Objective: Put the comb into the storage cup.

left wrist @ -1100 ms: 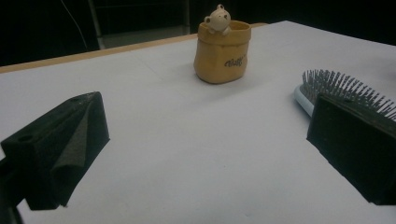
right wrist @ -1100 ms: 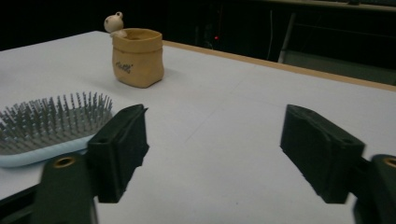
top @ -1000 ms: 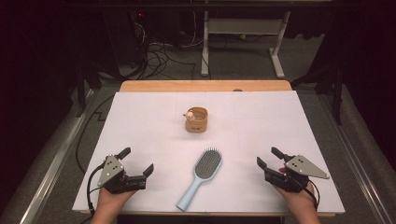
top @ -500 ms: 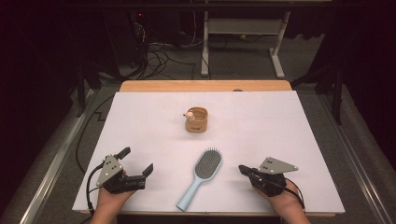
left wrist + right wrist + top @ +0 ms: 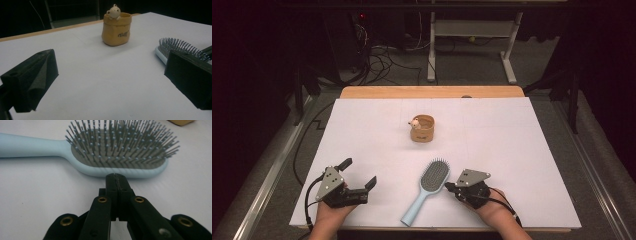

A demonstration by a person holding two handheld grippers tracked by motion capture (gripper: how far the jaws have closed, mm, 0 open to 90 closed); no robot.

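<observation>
A light blue hairbrush (image 5: 427,192) lies bristles up on the white table near the front edge, handle toward the person. My right gripper (image 5: 448,188) is shut, its tip right at the brush head's side rim (image 5: 125,173), with nothing between its jaws. My left gripper (image 5: 359,175) rests open at the front left, jaws wide apart, well away from the brush (image 5: 180,47). A small tan pot with a bear figure on its rim (image 5: 422,128) stands mid-table; it shows ahead in the left gripper view (image 5: 116,28).
White paper covers the table (image 5: 522,150), with a wooden edge (image 5: 432,92) at the far side. Beyond it are a dark floor, cables and a white desk frame (image 5: 472,45).
My right gripper has slid left across the table and turned toward the brush head, and its jaws have gone from open to shut. The left gripper has stayed put.
</observation>
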